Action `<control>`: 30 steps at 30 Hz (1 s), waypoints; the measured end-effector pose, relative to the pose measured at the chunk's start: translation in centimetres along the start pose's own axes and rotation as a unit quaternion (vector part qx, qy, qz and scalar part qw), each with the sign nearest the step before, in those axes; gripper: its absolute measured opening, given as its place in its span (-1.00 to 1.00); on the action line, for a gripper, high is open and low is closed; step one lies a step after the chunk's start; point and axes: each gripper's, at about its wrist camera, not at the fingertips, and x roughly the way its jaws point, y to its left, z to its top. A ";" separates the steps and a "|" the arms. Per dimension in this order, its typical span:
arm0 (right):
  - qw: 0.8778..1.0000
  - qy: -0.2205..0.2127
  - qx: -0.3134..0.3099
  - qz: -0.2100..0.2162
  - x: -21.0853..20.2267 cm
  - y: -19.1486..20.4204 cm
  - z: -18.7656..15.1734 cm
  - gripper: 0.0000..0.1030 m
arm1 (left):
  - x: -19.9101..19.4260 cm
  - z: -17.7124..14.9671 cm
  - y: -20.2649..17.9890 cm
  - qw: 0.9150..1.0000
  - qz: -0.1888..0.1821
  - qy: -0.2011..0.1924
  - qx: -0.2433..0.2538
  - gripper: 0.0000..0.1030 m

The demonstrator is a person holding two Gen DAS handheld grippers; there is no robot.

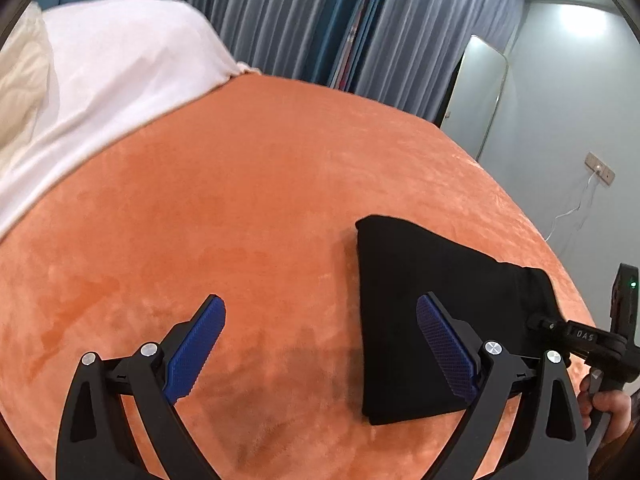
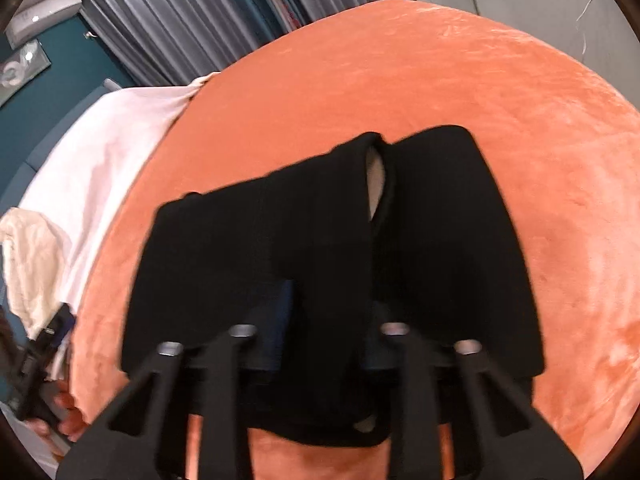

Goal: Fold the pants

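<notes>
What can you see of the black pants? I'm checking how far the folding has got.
The black pants are plain, soft dark cloth, folded into a compact bundle lying on the orange blanket. From the right wrist view, two folded sections sit side by side with a narrow gap between them. The right gripper is shut on their near edge; the open left gripper is beside them, holding nothing.

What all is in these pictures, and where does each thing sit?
Pants: one, black, folded on the orange blanket, pinched at one edge by the right tongs.
Blanket: one, orange, covering the bed.
Sheet: one, white, at the bed's far end.
Pillow: one, cream, beside the sheet.
Curtains: grey, behind the bed.
Mirror: one, leaning on the grey wall.
Wall socket: one, white cable hanging.
Left tongs: blue pads, open, above the blanket.
Right tongs: black, closed on the pants.
Hand: one, gripping the right handle.
</notes>
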 end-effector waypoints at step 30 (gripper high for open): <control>0.991 -0.059 -0.107 0.051 -5.9 8.1 -1.1 -0.63 | 0.9 -1.6 -0.7 0.998 0.049 0.007 0.036 0.84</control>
